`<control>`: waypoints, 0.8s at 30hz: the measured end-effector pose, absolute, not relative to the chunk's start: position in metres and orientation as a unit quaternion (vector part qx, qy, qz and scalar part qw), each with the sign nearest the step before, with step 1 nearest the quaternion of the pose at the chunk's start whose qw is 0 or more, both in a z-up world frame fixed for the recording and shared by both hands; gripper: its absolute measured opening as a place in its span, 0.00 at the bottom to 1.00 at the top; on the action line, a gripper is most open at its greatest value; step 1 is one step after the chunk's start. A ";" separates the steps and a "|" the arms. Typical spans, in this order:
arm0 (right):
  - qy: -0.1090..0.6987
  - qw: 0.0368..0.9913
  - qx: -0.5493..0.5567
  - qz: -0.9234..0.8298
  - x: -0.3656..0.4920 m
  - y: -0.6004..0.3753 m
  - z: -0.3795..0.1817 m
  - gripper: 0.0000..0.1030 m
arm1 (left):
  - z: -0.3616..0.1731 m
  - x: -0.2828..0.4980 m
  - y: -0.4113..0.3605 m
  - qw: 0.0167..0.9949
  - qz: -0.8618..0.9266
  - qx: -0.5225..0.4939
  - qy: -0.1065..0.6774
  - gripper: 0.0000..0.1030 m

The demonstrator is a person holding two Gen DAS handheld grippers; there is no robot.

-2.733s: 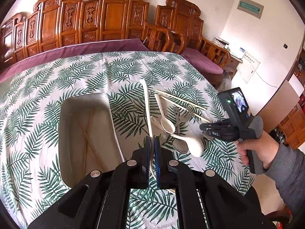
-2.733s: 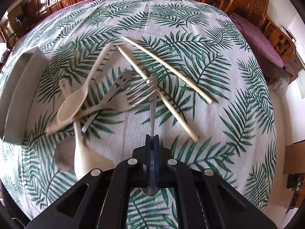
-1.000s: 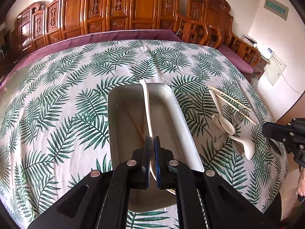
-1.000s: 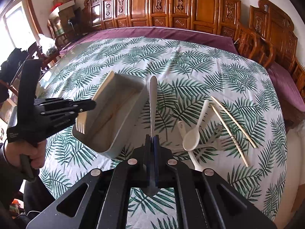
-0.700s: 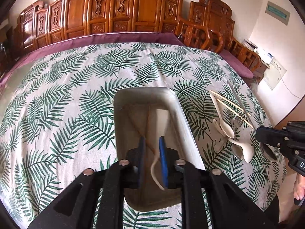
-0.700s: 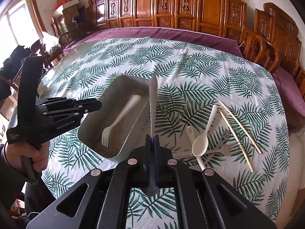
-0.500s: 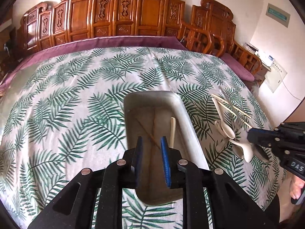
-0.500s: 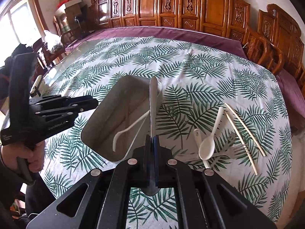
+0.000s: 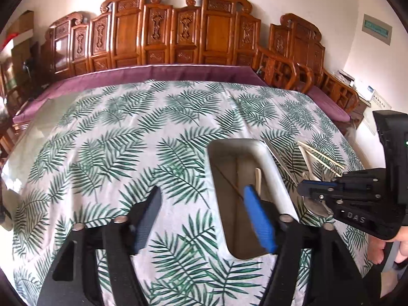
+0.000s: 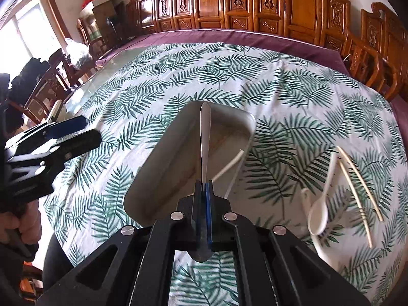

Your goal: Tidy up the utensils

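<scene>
A grey oblong tray lies on the leaf-print tablecloth. A cream plastic fork lies inside it with thin chopsticks. My left gripper is wide open and empty, just left of the tray; it also shows in the right wrist view. My right gripper is shut on a metal spoon, its handle pointing forward over the tray; it also shows in the left wrist view. Loose on the cloth to the right lie a cream spoon and chopsticks.
Carved wooden chairs stand along the table's far side, behind a purple cloth edge. More wooden chairs stand at the right. Boxes and furniture fill the room's left side. Bare tablecloth spreads left of the tray.
My left gripper let the cream fork go into the tray, opened wide and shifted left. My right gripper carried the metal spoon from the pile to above the tray.
</scene>
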State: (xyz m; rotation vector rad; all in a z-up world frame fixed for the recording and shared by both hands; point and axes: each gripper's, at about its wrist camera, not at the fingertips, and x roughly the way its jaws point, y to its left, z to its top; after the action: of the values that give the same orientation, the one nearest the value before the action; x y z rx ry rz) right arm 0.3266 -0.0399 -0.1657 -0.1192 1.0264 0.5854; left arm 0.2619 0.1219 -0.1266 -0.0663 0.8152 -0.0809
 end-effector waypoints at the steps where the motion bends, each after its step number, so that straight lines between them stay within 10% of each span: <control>1: 0.485 0.828 -0.054 0.276 0.329 -0.037 -0.167 0.04 | -0.125 0.261 0.125 0.918 -0.037 -0.033 0.393 0.71; 24: 0.484 0.830 -0.049 0.272 0.339 -0.030 -0.179 0.02 | -0.127 0.250 0.139 0.919 -0.025 -0.037 0.392 0.76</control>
State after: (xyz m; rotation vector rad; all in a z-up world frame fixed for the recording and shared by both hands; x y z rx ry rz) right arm 0.3390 -0.0302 -0.1789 -0.1048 1.0268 0.5773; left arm 0.2503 0.1394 -0.1275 -0.0766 0.8062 -0.0514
